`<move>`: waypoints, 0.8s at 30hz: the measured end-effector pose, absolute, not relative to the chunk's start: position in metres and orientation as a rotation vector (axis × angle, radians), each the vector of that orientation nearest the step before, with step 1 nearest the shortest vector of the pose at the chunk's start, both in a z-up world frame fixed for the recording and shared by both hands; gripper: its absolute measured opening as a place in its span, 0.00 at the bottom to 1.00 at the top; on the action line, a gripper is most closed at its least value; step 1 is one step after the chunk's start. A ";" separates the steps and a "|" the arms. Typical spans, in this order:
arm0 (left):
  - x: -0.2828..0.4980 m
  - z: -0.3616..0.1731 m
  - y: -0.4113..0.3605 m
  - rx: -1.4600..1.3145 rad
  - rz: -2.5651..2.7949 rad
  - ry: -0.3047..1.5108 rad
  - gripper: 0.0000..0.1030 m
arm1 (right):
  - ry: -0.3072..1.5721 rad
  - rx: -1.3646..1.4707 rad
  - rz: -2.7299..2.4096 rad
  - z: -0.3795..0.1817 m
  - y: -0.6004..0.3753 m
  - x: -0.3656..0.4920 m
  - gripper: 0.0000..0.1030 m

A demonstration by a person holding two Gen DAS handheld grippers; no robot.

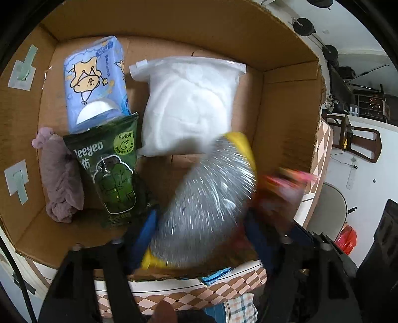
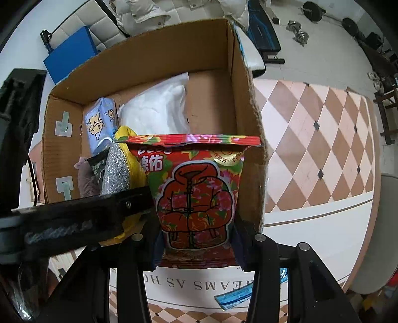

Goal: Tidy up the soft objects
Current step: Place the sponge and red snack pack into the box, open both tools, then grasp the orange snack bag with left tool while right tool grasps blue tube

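Note:
My left gripper (image 1: 199, 238) is shut on a yellow sponge with a silver scouring face (image 1: 206, 203), held over the near part of the cardboard box (image 1: 174, 22); it also shows in the right wrist view (image 2: 119, 164). My right gripper (image 2: 196, 248) is shut on a red floral wipes pouch (image 2: 196, 193), upright at the box's near right corner; it appears blurred in the left view (image 1: 281, 196). In the box lie a blue tissue pack (image 1: 95, 82), a white bag (image 1: 191, 104), a green pouch (image 1: 112, 169) and a mauve cloth (image 1: 59, 176).
The box (image 2: 243, 99) stands on a checkered tabletop (image 2: 323, 139). A blue packet (image 2: 236, 298) lies on the table near my right gripper. Beyond are a chair (image 1: 333, 208), weights (image 2: 298, 34) and a blue panel (image 2: 72, 49).

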State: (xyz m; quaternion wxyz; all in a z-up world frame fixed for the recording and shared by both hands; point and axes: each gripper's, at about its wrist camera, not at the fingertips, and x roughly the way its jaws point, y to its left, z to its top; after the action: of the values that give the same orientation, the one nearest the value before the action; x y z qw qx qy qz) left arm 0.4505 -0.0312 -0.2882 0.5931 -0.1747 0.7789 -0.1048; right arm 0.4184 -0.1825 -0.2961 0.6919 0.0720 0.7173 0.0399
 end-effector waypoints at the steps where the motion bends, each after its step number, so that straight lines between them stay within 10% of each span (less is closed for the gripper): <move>1: 0.450 -0.285 -0.030 -0.391 -0.239 1.797 0.83 | 1.608 0.154 0.086 -0.297 -0.182 0.419 0.51; 5: 0.450 -0.278 -0.029 -0.359 -0.231 1.770 0.85 | 1.608 0.130 0.091 -0.294 -0.178 0.419 0.76; 24: 0.305 -0.232 0.027 -0.060 -0.042 1.455 1.00 | 1.444 0.214 -0.042 -0.252 -0.217 0.295 1.00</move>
State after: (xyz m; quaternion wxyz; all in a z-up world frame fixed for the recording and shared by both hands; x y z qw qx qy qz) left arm 0.3052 0.0274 -0.2321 0.7462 -0.0275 0.6649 -0.0191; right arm 0.2954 -0.2172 -0.2522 0.7449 0.0976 0.6597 -0.0193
